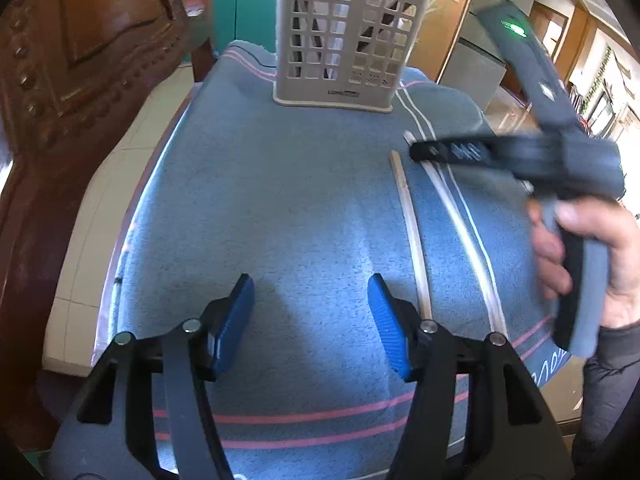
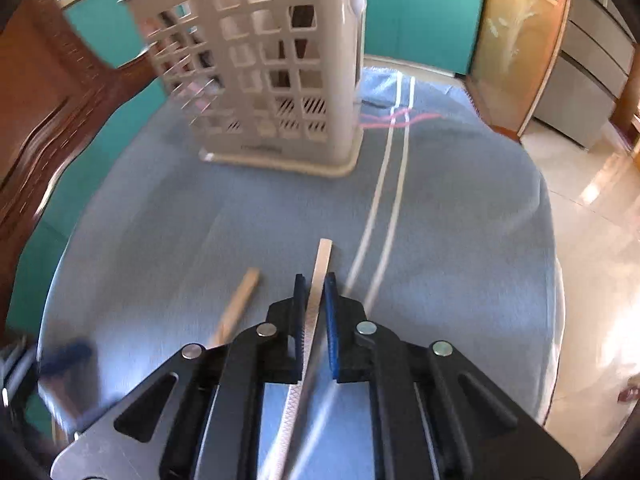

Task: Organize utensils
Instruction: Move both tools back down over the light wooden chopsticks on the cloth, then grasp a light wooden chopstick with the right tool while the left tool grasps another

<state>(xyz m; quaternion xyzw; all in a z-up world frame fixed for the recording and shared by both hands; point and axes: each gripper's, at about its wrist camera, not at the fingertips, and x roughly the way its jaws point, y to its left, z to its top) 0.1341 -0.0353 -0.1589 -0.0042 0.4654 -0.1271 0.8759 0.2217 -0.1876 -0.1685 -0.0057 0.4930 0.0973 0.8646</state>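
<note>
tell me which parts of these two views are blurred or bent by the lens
Left wrist view: the right gripper and the hand holding it are motion-smeared, while the beige plastic lattice utensil basket and pale wooden chopstick stay sharp; the blue striped towel bulges like a dome. Right wrist view: the basket's left side streaks, and the loose chopstick looks soft.
</note>
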